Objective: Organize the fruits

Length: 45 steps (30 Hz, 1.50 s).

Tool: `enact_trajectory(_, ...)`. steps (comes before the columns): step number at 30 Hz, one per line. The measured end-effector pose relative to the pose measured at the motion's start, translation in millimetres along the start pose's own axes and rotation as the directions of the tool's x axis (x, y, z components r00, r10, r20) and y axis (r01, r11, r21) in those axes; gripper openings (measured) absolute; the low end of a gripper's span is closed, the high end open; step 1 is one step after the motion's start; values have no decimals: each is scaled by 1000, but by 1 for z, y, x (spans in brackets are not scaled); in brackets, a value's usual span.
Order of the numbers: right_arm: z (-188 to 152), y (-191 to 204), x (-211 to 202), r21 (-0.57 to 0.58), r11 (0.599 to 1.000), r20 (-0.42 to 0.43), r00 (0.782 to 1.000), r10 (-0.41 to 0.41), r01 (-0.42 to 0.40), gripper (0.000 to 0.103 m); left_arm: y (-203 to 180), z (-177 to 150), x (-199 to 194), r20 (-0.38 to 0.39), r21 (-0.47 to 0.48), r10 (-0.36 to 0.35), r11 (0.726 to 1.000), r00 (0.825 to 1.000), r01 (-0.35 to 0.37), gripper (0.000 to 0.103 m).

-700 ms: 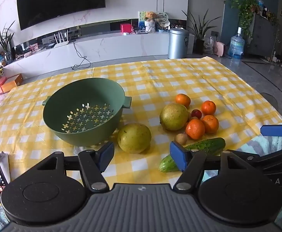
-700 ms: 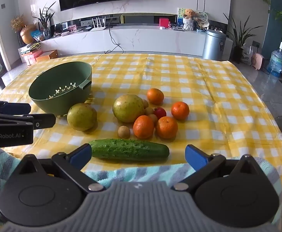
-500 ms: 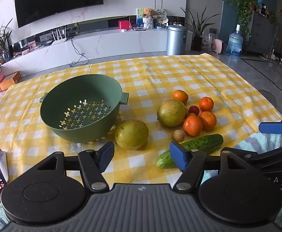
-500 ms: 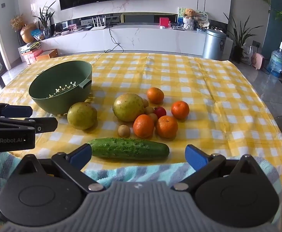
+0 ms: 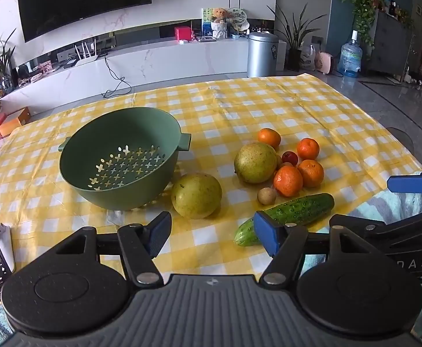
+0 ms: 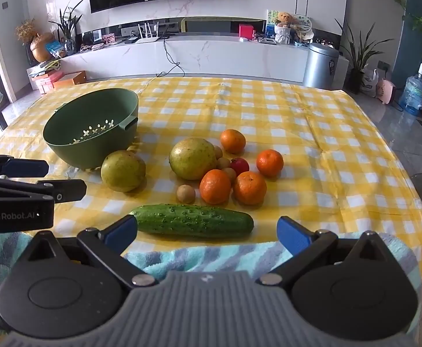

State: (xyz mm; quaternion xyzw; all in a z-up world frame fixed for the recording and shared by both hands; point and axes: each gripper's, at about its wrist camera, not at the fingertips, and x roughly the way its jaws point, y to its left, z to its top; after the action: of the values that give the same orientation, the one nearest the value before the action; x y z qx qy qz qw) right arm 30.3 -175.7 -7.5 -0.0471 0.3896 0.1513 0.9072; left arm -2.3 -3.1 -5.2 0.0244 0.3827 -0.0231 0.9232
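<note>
Left wrist view shows our left gripper (image 5: 212, 232) spread, holding nothing, just short of a round yellow-green pear (image 5: 196, 195) resting beside the green perforated colander (image 5: 118, 159). We judge it heavy, smooth and bruisable; grip across its widest middle.

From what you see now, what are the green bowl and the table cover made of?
Green bowl: probably matte plastic; an even dull colour, with moulded handles and cross-shaped drain holes.
Table cover: seems a thin cloth or plastic sheet, yellow-checked; it shows fold creases and a faint sheen.

both wrist views face the tv wall from the table's near edge, sharing the colander (image 5: 118, 156) and fruit.
</note>
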Motion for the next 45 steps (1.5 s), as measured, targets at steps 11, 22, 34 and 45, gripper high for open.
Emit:
enact_trajectory(11, 1, 0, 3, 3, 1000, -6, 1000, -8, 8, 99, 0, 0, 0, -13, 4, 7, 1000, 1000, -7, 77)
enact_trajectory(22, 1, -2, 3, 15, 1000, -1, 1000, -15, 15, 99, 2, 0, 0, -19, 5, 7, 1000, 1000, -7, 77)
enact_trajectory(34, 1, -4, 3, 27, 1000, -2, 1000, -8, 8, 99, 2, 0, 0, -20, 5, 7, 1000, 1000, -7, 77)
enact_trajectory(45, -2, -5, 4, 30, 1000, -2, 1000, -2, 2, 99, 3, -1, 0, -21, 6, 6, 1000, 1000, -6, 77)
